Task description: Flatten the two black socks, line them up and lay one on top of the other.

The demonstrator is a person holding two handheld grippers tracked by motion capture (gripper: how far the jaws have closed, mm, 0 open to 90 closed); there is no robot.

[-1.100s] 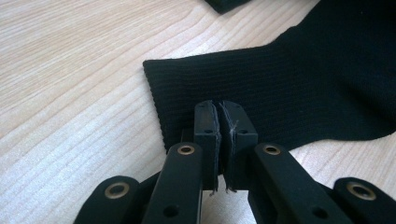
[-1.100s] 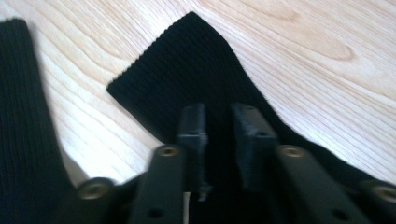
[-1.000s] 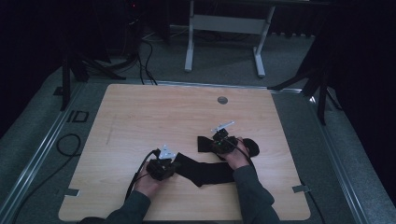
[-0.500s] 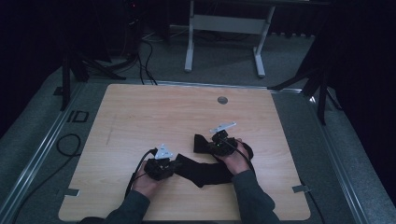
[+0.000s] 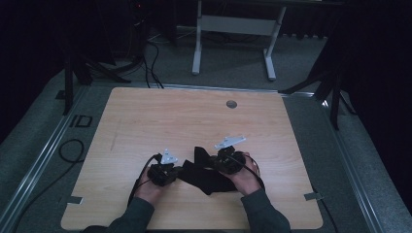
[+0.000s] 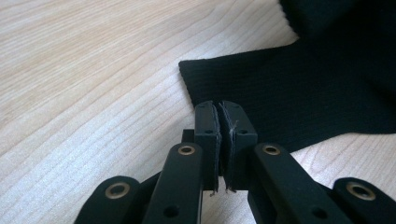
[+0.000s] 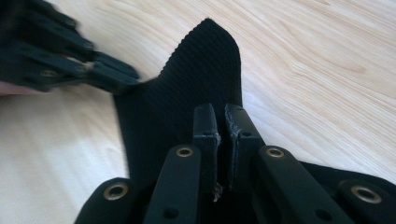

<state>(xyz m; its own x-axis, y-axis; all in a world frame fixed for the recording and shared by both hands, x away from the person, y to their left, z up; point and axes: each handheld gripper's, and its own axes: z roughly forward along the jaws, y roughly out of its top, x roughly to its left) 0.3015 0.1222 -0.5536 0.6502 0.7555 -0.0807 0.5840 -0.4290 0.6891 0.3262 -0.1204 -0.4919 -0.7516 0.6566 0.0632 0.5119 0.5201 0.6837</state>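
Lying near the front edge of the wooden table [image 5: 145,121], roughly midway along it, the black ribbed cloth [image 5: 206,172] is the work in hand — apparently being folded or spread between the two hands. Compared with a second ago, its right end has come up off the wood: the right gripper [image 5: 224,160] has lifted and drifted toward the table's far edge, and its jaws stand nearly together with the fabric rising between them, so I judge it pinched on that end. The left gripper [image 5: 167,174] has kept its place at the cloth's left end; its jaws have just been closing, and in the left gripper view [image 6: 220,109] they now meet at the fabric's near edge — whether they truly bite the cloth is hard to tell. If both hold, the fold can probably go ahead.
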